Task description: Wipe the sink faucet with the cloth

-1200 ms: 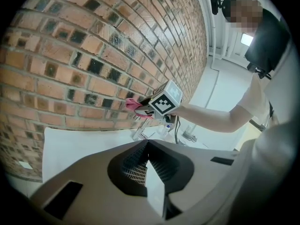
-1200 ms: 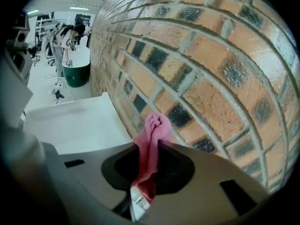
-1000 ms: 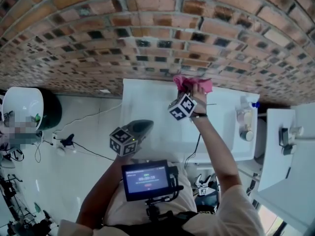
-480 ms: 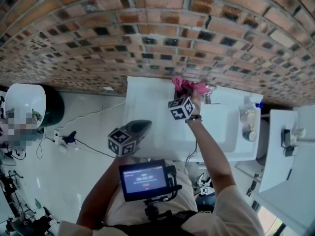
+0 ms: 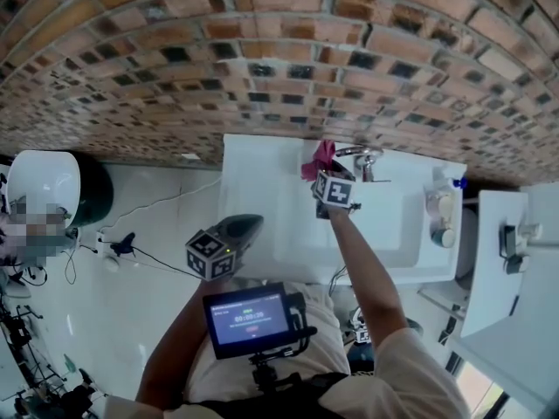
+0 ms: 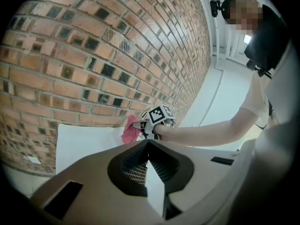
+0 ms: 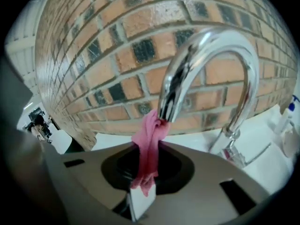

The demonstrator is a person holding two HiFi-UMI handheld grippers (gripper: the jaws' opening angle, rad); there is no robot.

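A chrome arched faucet [image 5: 360,157] stands at the back of the white sink [image 5: 262,190], against the brick wall. My right gripper [image 5: 322,173] is shut on a pink cloth [image 5: 319,159] just left of the spout. In the right gripper view the cloth [image 7: 150,144] rises from the gripper [image 7: 140,196] and its top touches the mouth of the faucet [image 7: 211,64]. My left gripper [image 5: 249,225] hangs at the sink's front left, shut and holding nothing. In the left gripper view, that gripper [image 6: 149,146] points at the cloth [image 6: 130,129] from well back.
The brick wall [image 5: 262,59] runs close behind the sink. Bottles [image 5: 437,208] stand on the sink's right rim, one also showing as a bottle [image 7: 290,121] in the right gripper view. A white bowl [image 5: 39,186] and cables lie on the floor to the left.
My right gripper has carried the cloth left and slightly toward me, off the faucet's top, so the arched spout now shows. The left gripper has hardly moved.
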